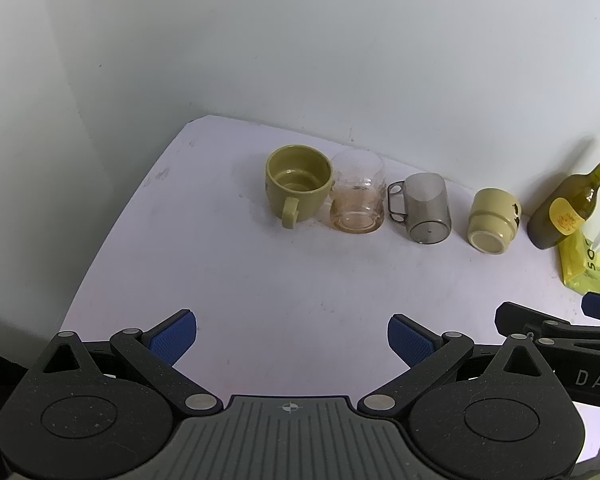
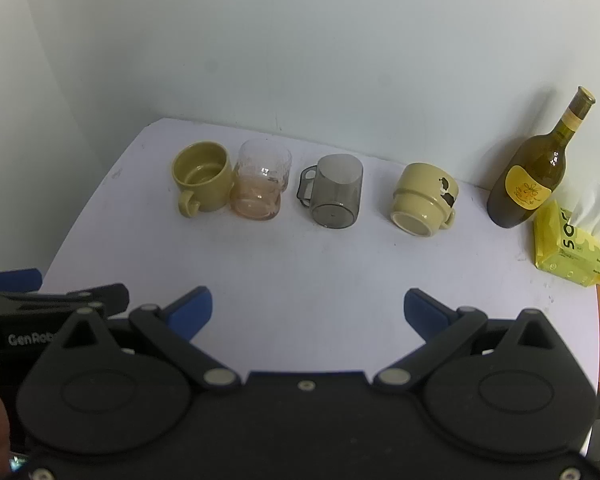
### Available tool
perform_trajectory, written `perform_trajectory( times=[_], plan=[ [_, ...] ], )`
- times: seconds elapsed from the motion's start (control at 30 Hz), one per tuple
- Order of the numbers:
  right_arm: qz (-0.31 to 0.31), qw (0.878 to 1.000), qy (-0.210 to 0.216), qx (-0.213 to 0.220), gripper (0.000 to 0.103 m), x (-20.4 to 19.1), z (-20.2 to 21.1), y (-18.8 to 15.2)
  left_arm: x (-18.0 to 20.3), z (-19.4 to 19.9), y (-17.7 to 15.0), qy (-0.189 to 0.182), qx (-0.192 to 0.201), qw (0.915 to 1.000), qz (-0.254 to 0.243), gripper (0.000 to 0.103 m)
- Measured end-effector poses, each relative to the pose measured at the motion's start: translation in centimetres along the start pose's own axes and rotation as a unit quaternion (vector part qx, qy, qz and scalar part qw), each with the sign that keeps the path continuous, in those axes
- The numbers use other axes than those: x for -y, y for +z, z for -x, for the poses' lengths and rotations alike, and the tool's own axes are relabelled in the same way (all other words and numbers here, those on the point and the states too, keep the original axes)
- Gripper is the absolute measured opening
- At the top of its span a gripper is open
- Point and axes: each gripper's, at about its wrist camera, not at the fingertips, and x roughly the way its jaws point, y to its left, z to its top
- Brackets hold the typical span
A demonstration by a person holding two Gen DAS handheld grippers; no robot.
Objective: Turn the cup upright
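Four cups stand in a row at the back of the white table (image 1: 260, 280). An olive mug (image 1: 298, 190) (image 2: 202, 182) and a clear pinkish glass (image 1: 357, 196) (image 2: 260, 184) stand upright at the left. A grey see-through cup (image 1: 426, 208) (image 2: 336, 196) and a pale yellow mug (image 1: 492, 214) (image 2: 422, 200) stand upside down. My left gripper (image 1: 292, 338) is open and empty above the near table, well short of the cups. My right gripper (image 2: 308, 310) is open and empty, also short of them.
A dark green wine bottle (image 1: 568, 204) (image 2: 534, 176) stands at the back right by the wall. A yellow tissue pack (image 1: 588, 268) (image 2: 570, 240) lies next to it. The table's left edge curves off (image 1: 112, 232). Each gripper shows at the other view's side (image 1: 560, 332) (image 2: 40, 296).
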Motion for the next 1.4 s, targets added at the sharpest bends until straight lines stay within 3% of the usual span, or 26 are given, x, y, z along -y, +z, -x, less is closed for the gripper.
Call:
perform_trajectory(
  times=[1.4],
  plan=[
    [-0.007, 1.0, 0.001, 0.0, 0.103, 0.3, 0.04, 0.02, 0.29, -0.08, 0.69, -0.003, 0.0, 1.0, -0.009, 0.103]
  ],
)
